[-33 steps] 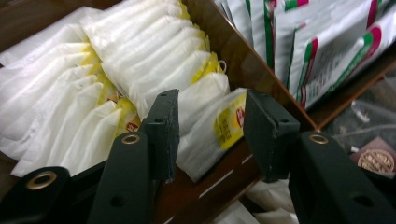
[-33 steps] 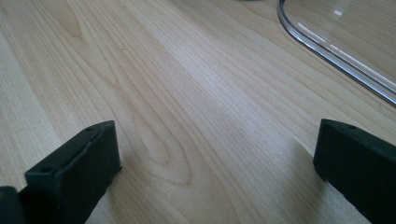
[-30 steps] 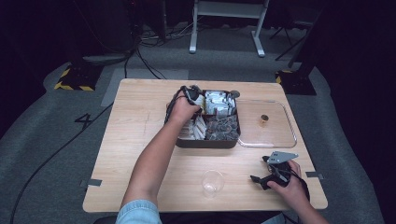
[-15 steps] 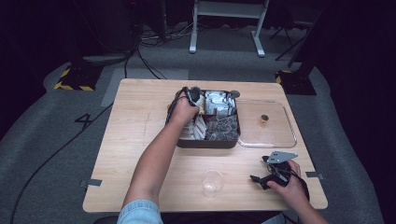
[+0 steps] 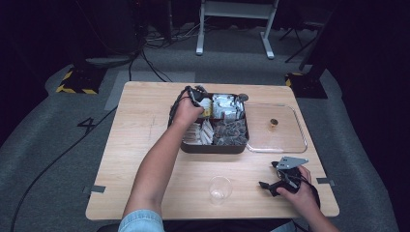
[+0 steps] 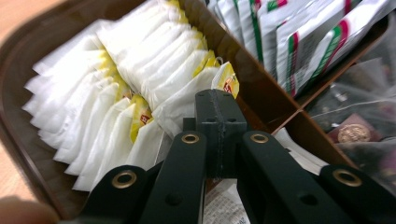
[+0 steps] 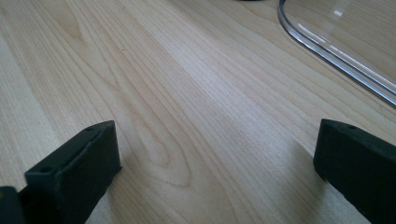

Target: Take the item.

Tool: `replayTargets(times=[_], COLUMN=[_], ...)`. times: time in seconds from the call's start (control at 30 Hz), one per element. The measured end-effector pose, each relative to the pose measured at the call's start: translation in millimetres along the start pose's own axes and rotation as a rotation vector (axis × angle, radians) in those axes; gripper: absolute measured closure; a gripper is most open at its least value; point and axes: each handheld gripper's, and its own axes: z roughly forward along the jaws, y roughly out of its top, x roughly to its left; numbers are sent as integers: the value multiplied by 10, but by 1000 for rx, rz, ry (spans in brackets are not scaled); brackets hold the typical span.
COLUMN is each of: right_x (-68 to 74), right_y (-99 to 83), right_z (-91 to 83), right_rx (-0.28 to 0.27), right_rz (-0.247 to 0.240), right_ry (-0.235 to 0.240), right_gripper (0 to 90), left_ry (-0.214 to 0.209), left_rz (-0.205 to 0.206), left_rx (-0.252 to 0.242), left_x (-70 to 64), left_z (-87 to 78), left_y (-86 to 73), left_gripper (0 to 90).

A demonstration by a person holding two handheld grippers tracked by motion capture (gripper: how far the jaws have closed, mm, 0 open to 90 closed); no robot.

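Left claw [image 6: 219,109]: jaws together, tips down among the white sachets [image 6: 116,102] in the far-left compartment of the brown tray [image 5: 212,146]. Whether a sachet is pinched between them cannot be told; the tips press against the yellow-tagged ones at the right end of the row. In the high view the left claw [image 5: 197,94] sits over the tray's far-left corner, the left hand [image 5: 186,113] behind it.

Tray: at the middle of the tabletop [image 5: 140,140], toward the far edge. The far-right compartment holds striped packets [image 6: 299,37]; the near-right one holds dark wrapped items [image 5: 229,131].

Clear lid [image 5: 275,128]: flat on the tabletop, touching the tray's right side.

Clear cup [image 5: 220,189]: upright near the near edge, well apart from the tray.

Right claw [image 5: 267,185]: jaws wide apart, low over bare wood at the near right, holding nothing. In the right gripper view the lid's rim [image 7: 327,51] lies beyond the jaws.
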Motion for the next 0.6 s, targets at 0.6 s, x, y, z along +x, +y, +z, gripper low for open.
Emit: replayTargets(times=[0.6], right_x=[1], right_y=[0], right_z=[-1], right_rx=[0], right_rz=[1], right_ry=[2], right_gripper=[5], left_ry=[-45], left_rz=[48], left_rx=[-115], left_x=[-54], left_z=[-512], left_y=[72], left_gripper=[900])
